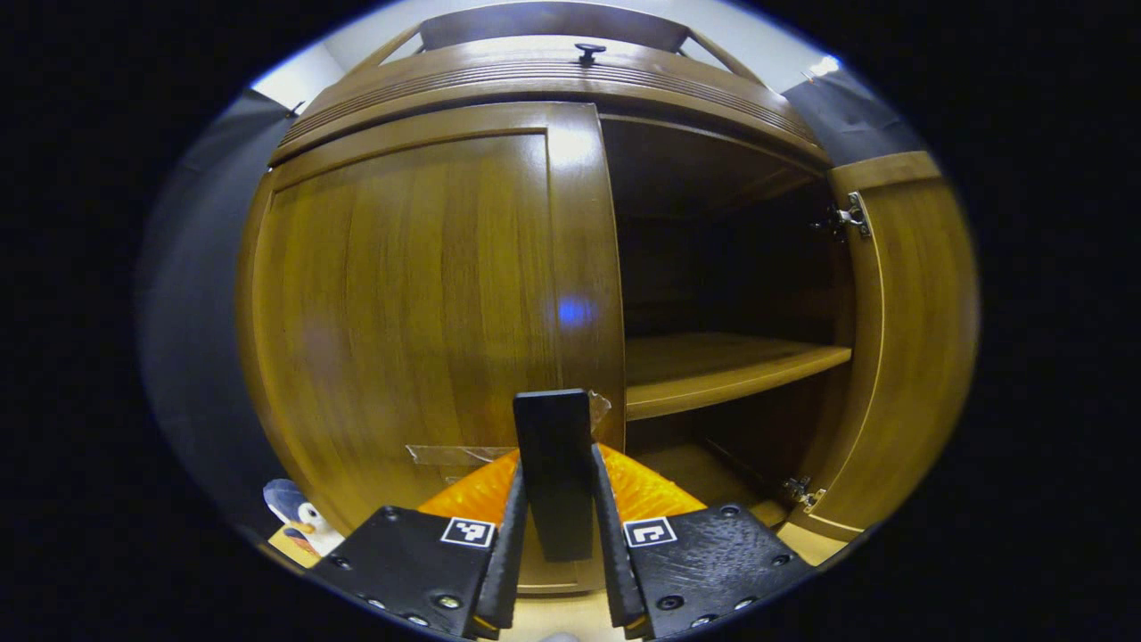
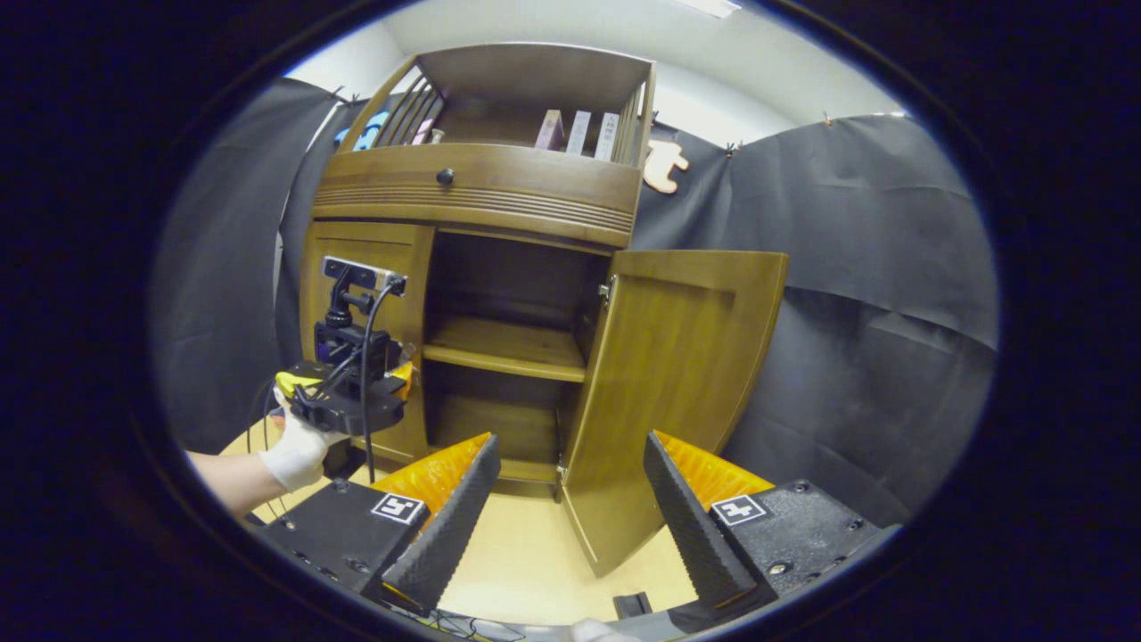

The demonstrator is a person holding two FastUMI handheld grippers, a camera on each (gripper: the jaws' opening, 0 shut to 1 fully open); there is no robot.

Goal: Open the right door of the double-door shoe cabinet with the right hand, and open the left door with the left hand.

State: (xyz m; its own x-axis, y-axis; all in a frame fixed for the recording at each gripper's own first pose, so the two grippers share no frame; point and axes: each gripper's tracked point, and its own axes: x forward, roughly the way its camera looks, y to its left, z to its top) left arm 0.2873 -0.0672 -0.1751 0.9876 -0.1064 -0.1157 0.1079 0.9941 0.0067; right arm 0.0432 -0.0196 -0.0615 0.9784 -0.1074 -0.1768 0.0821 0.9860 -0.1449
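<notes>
halfway there: right door open, left one waiting

while the right door (image 2: 664,392) is swinging wide toward the near right, the left door (image 1: 401,312) is sitting flush, tall axis upright. left gripper (image 1: 554,499) is clenching its handle (image 1: 554,473); right gripper (image 2: 570,508) is hanging released, near the shoe cabinet (image 2: 481,192).

Cloth-walled booth (image 2: 874,267); wooden shoe cabinet (image 2: 499,192)

Light: you get bright overhead room light, with glare on the left door (image 1: 410,294).
Shadow: the cabinet interior (image 1: 722,267) stays dim.
Distortion: your 2 fisheye views bow straight edges.
Blur: softness toward the rims.
</notes>
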